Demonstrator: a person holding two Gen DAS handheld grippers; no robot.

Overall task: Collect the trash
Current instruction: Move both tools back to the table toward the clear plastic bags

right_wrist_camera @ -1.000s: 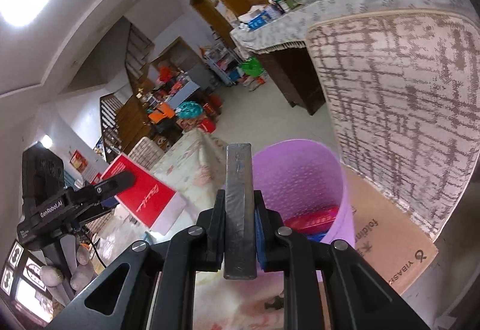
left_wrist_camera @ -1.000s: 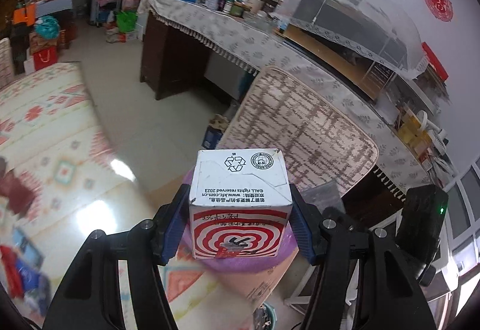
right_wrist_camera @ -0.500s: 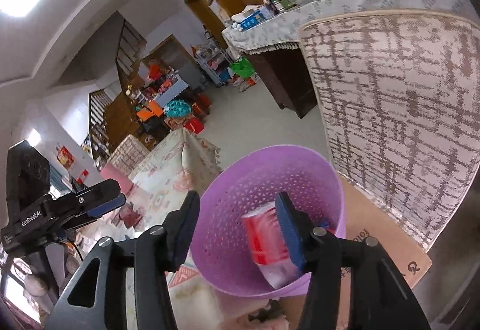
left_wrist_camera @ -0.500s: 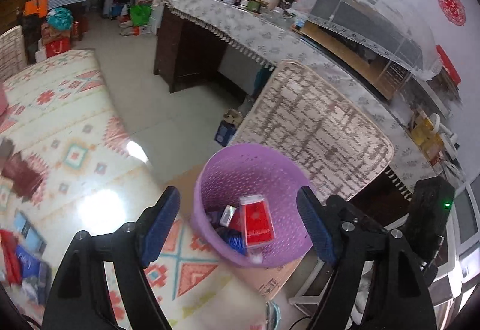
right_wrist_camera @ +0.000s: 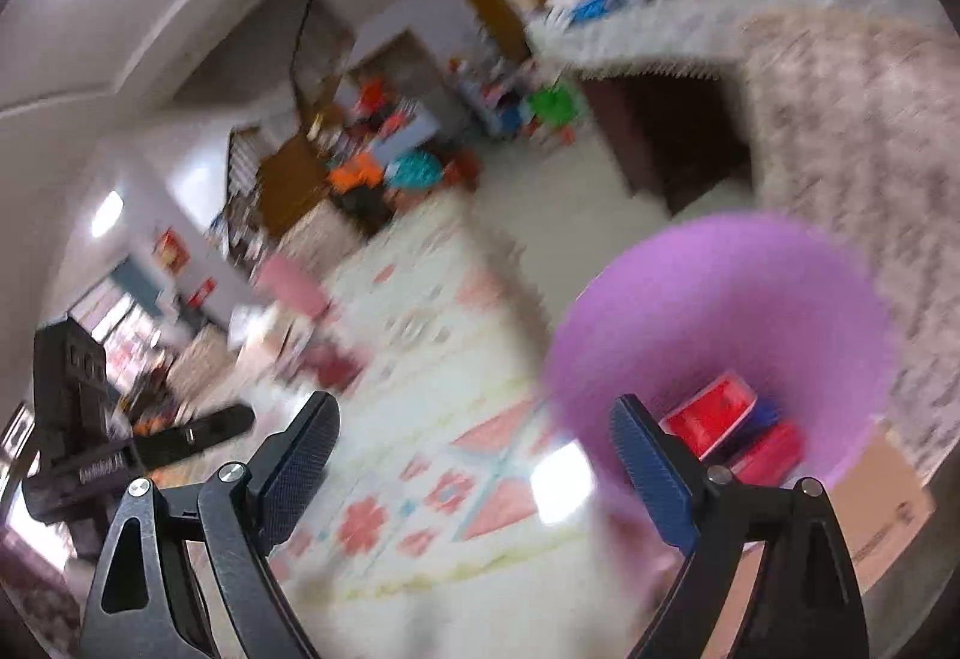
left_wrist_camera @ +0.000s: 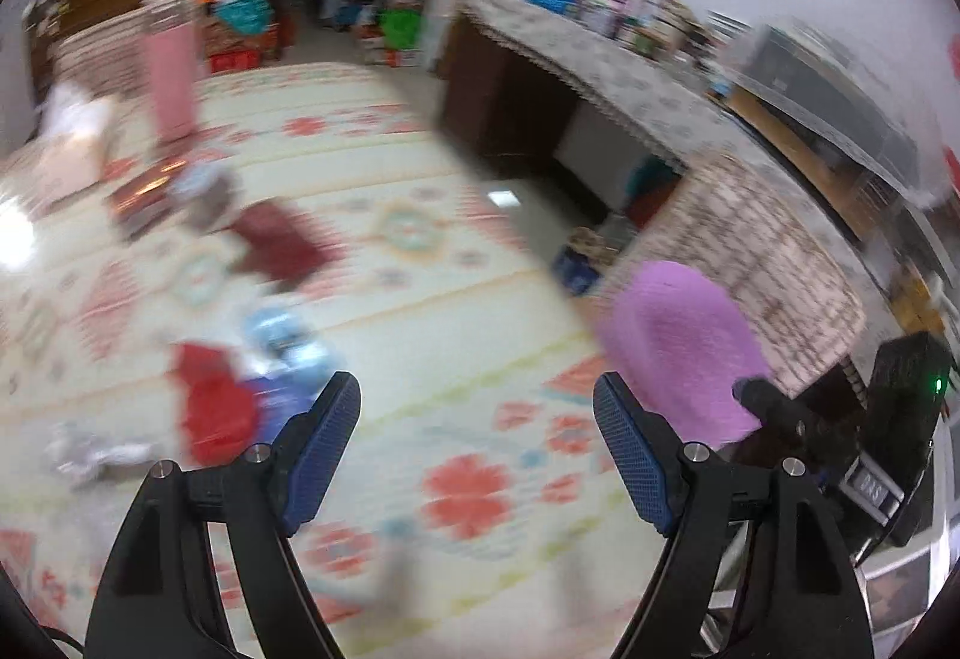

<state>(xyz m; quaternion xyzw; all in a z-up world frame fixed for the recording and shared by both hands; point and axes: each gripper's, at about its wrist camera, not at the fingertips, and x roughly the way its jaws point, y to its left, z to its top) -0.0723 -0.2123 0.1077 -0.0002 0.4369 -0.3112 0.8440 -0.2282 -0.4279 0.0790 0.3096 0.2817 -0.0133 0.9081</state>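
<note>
The left gripper (left_wrist_camera: 477,455) had its two blue fingers spread wide apart, and nothing sat between them, only the patterned floor mat (left_wrist_camera: 420,311) below. The right gripper (right_wrist_camera: 474,470) was empty too, and its jaws were opening wider with nothing between them. Just past its right finger stood the purple trash basket (right_wrist_camera: 720,299). Inside the basket lay a red carton (right_wrist_camera: 711,413) and another red piece (right_wrist_camera: 771,449) with something blue beside it, so some of the trash was already put away. In the left wrist view the same basket (left_wrist_camera: 684,347) stood off to the right, next to a woven chair back (left_wrist_camera: 762,239). More trash was left on the mat. A red wrapper (left_wrist_camera: 213,401) lay just beside the left finger, touching a blue and silver packet (left_wrist_camera: 285,353). Farther out were a dark red packet (left_wrist_camera: 282,245) and some small blurry bits that I could not name. A white crumpled scrap (left_wrist_camera: 90,458) lay near the left edge. It looked like the job was only partly done. I think the red wrapper would be the easiest piece to grab next. The pictures were blurry, so small things were hard to tell.
</note>
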